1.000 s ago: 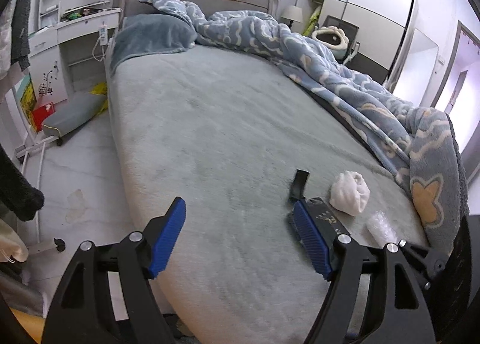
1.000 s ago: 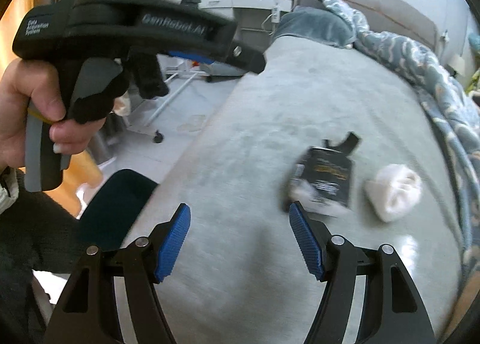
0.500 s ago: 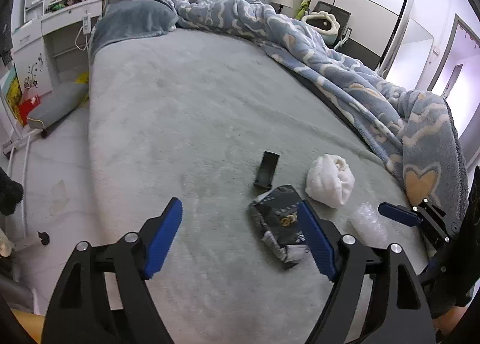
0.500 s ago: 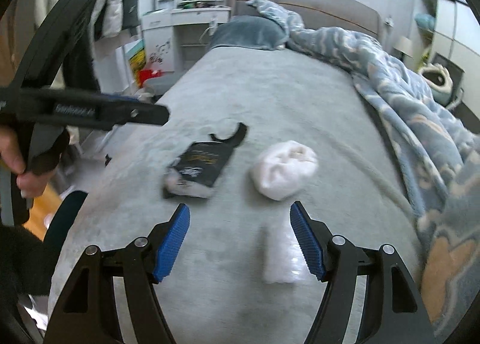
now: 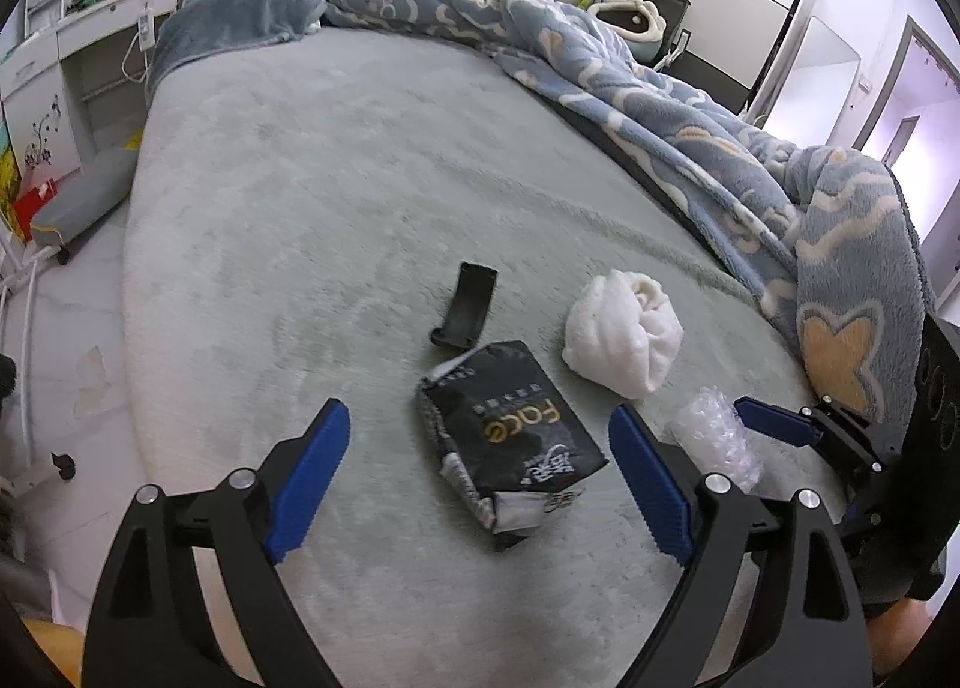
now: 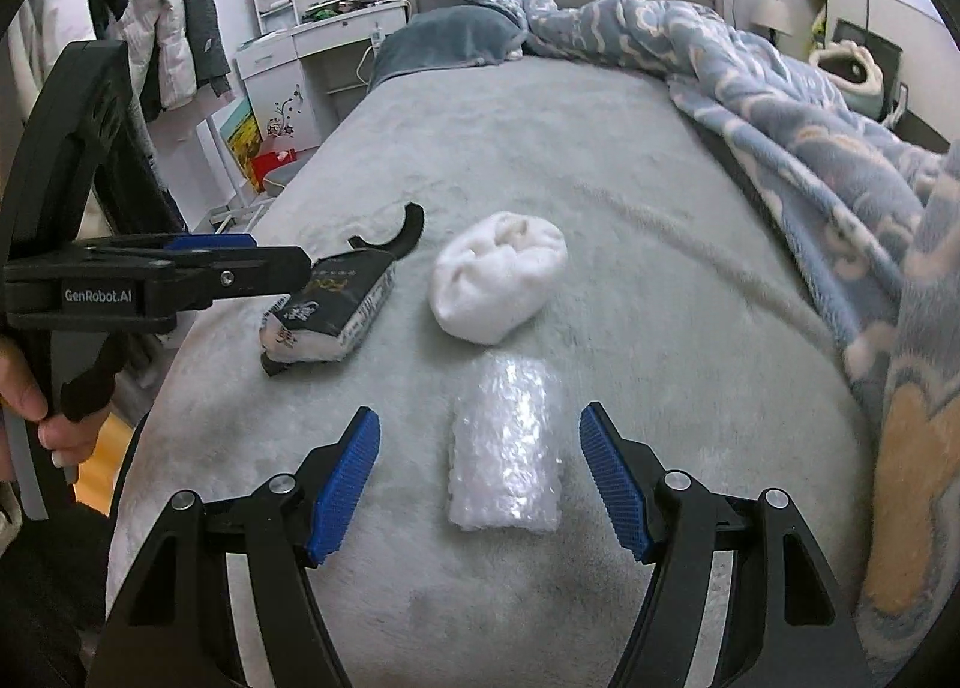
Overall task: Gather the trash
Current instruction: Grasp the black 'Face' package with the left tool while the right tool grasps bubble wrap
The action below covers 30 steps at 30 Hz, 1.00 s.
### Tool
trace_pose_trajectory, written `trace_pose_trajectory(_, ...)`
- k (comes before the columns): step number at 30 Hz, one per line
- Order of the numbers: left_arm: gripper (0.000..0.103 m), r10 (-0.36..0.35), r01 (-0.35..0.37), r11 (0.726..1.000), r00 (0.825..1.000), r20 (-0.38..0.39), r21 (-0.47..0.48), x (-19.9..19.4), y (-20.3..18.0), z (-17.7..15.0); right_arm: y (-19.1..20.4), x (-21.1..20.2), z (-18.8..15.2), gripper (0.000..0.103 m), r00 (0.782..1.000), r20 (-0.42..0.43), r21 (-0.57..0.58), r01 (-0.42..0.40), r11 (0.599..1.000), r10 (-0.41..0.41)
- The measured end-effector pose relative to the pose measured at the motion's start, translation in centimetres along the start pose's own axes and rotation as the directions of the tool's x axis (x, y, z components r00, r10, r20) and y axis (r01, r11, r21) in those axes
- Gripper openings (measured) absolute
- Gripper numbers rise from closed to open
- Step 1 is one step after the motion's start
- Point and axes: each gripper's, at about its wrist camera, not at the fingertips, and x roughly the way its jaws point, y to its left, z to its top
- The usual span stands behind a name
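Left wrist view: the left hand-held gripper (image 5: 474,481) hangs over the bed (image 5: 360,196), its jaws opening and nothing pressed between them. The black packet (image 5: 510,442) lies flat on the bed between the blue pads, its long axis running from the torn, crumpled end near the camera up and away toward the black clip (image 5: 467,307). It looks light and crushable, its film probably slick; I would pinch it across the short width, mid-body. The white wad (image 5: 624,334) sits just right of it, soft and light.

Right wrist view: the right hand-held gripper (image 6: 480,478) stands apart and empty, straddling the bubble wrap (image 6: 507,448). That piece lies lengthwise, pointing straight away from the camera toward the white wad. It should be almost weightless, squashy and slippery; closing across its narrow sides seems best.
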Motion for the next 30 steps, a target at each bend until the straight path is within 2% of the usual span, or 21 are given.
trace_pose_trajectory(7,0.09,0.001,-0.002,1.0,1.0,-0.024,-0.014,1.2,-0.9,-0.1,-0.7,0.2,-0.6,0.056,0.999,-0.025,0.03,-0.024,0.999,0.025)
trace_pose_trajectory(12,0.09,0.029,-0.03,0.999,0.999,-0.041,-0.017,2.1,-1.2,-0.4,-1.0,0.5,-0.9,0.037,0.998,-0.047,0.048,-0.039,0.998,0.041)
trace_pose_trajectory(19,0.088,0.054,-0.055,0.998,0.998,-0.037,-0.005,2.6,-1.8,-0.5,-1.5,-0.8,-0.8,0.035,0.998,-0.002,0.072,-0.062,0.995,0.063)
trace_pose_trajectory(25,0.075,0.057,-0.059,0.998,0.998,-0.04,-0.039,3.1,-1.7,-0.3,-1.6,-1.3,-0.7,0.035,0.998,0.008,0.064,-0.07,0.996,0.069)
trace_pose_trajectory(30,0.07,0.067,-0.069,0.997,0.996,-0.055,-0.039,3.7,-1.8,-0.5,-2.3,-1.3,-0.9,0.035,0.997,0.005,0.074,-0.076,0.994,0.076)
